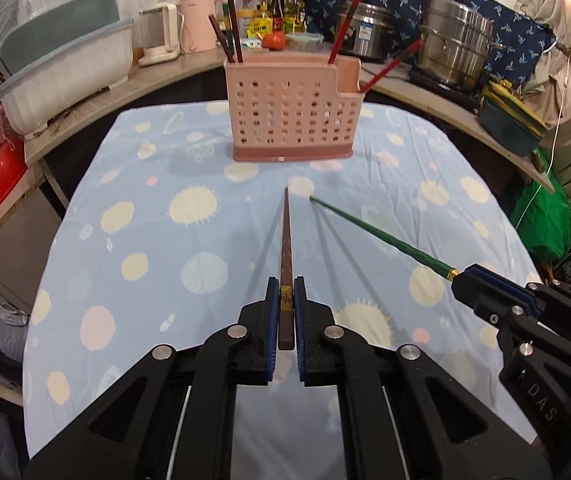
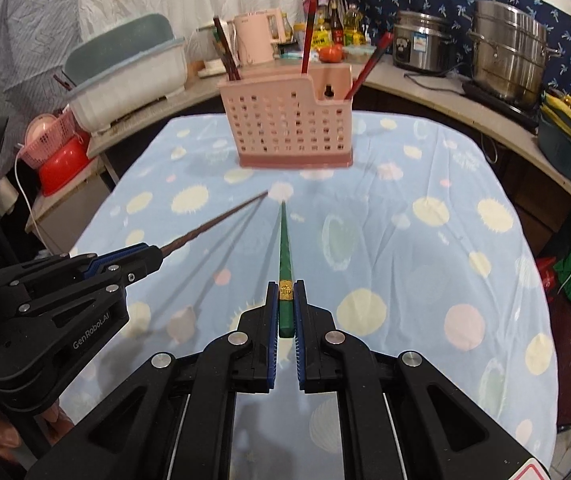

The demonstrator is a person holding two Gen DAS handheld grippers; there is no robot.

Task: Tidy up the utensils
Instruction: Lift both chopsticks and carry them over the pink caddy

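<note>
On the bench [image 1: 133, 264]: pink holder [image 1: 291, 120] at the far end, chopsticks standing inside.
Left gripper [image 1: 286, 292]: jaws clamped on brown chopstick [image 1: 286, 248], tip forward.
Right gripper [image 2: 285, 296]: jaws clamped on green chopstick [image 2: 284, 248], tip forward.

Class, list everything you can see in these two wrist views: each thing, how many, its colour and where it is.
brown chopstick: 1, brown, held in left gripper
green chopstick: 1, green, held in right gripper
utensil holder: 1, pink, far end of tablecloth
chopsticks in holder: several, brown and red, standing upright
tablecloth: 1, light blue, spotted
steel pots: 2, silver, rear counter
kettle: 1, pink, rear counter
left gripper: 1, black
right gripper: 1, black
</note>
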